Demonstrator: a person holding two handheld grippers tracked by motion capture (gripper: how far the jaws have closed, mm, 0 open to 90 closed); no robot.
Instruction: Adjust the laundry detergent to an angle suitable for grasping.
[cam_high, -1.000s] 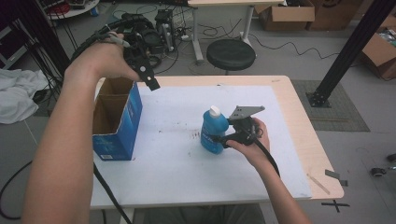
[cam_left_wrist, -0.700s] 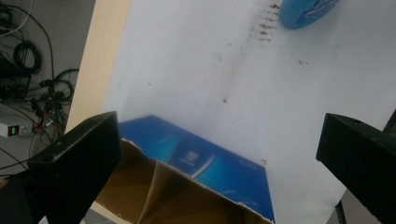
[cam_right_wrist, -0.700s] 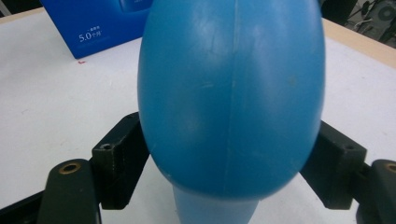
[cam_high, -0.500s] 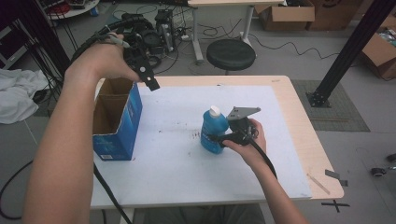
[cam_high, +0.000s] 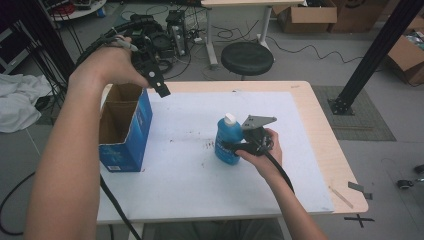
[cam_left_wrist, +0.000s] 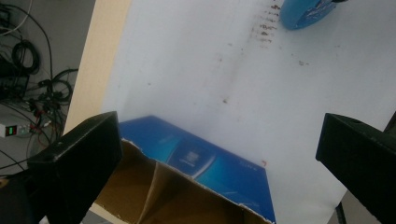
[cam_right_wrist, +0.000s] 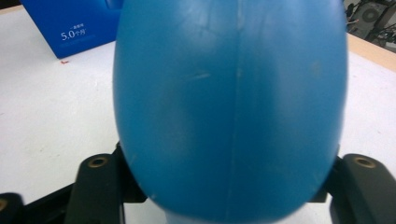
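Gripping low on the rounded blue plastic bottle with the white cap (cam_high: 229, 140), right gripper (cam_high: 235, 148) at table level, jaws just closed in against the two sides of the belly and pressing there, as the right gripper view shows with black jaw tips tight at either flank of the blue bottle (cam_right_wrist: 231, 107). Standing upright, that bottle, right of centre on the white sheet over the wooden table (cam_high: 320, 125), well apart from the open blue cardboard box (cam_high: 125, 135) at the left edge. Taking it low and from the near right, probably to keep the cap clear and the weight steady for a lift. Hovering above the far rim of the box, left gripper (cam_high: 157, 84), jaws spread wide with nothing between, the brown box mouth (cam_left_wrist: 177, 196) below them in the left gripper view; likely waiting to steady the box for the bottle.
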